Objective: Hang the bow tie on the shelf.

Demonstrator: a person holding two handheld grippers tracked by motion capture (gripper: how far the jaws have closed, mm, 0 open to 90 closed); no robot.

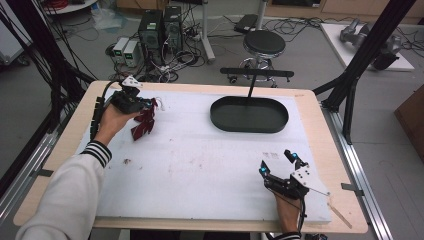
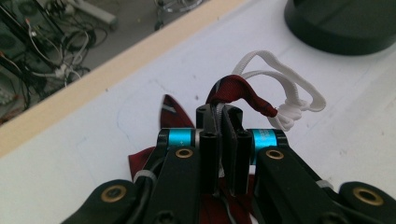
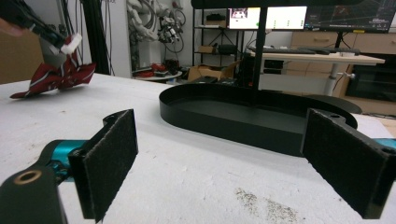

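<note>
A dark red striped bow tie (image 1: 145, 120) with a white elastic loop (image 2: 285, 95) hangs from my left gripper (image 1: 149, 104) at the far left of the white mat. In the left gripper view the jaws are pressed together on the red fabric (image 2: 238, 91), and the white loop sticks out past them. The tie (image 3: 56, 74) also appears lifted off the mat in the right gripper view, its lowest tip near the surface. My right gripper (image 1: 278, 162) rests near the front right of the mat, open, its two felt pads (image 3: 109, 158) wide apart with nothing between them.
A black oval tray (image 1: 249, 114) with an upright post and crossbar (image 1: 256, 73) stands at the back middle of the mat. The wooden table edge (image 1: 60, 145) runs around the white mat (image 1: 200, 160). A stool, computers and cables are on the floor beyond.
</note>
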